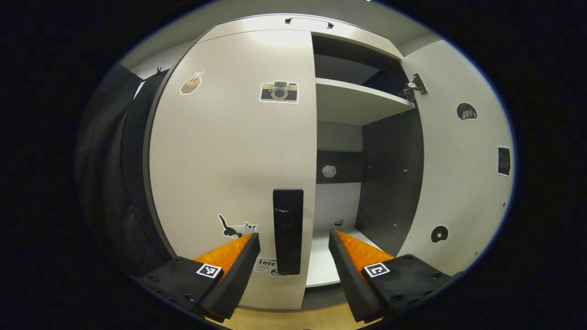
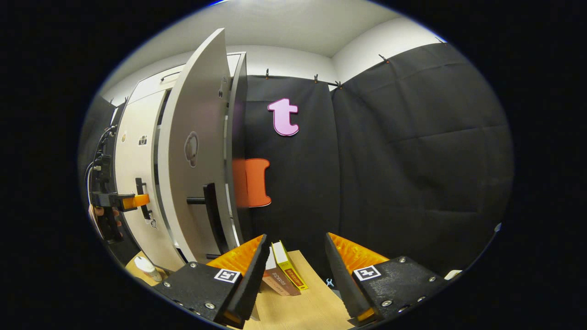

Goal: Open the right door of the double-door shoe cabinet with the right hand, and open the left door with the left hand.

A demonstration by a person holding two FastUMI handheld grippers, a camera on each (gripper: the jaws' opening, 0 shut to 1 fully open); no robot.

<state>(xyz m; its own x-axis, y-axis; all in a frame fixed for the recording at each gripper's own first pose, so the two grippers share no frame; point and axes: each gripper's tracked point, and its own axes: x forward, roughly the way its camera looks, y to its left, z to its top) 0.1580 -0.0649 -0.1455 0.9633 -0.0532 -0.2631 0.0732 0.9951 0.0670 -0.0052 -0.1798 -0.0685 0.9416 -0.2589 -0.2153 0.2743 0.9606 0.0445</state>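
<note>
Half done: in the left gripper view the left gripper stands with jaws released either side of the left door's handle, apparently not yet pinching it; behind, the left door remains closed while the right door stands swung wide, bare shelves exposed. In the right gripper view the right gripper hangs parted and empty, clear of the right door's handle; the boxes beyond are partly hidden.

Two small boxes and a white bottle on the wooden floor
</note>
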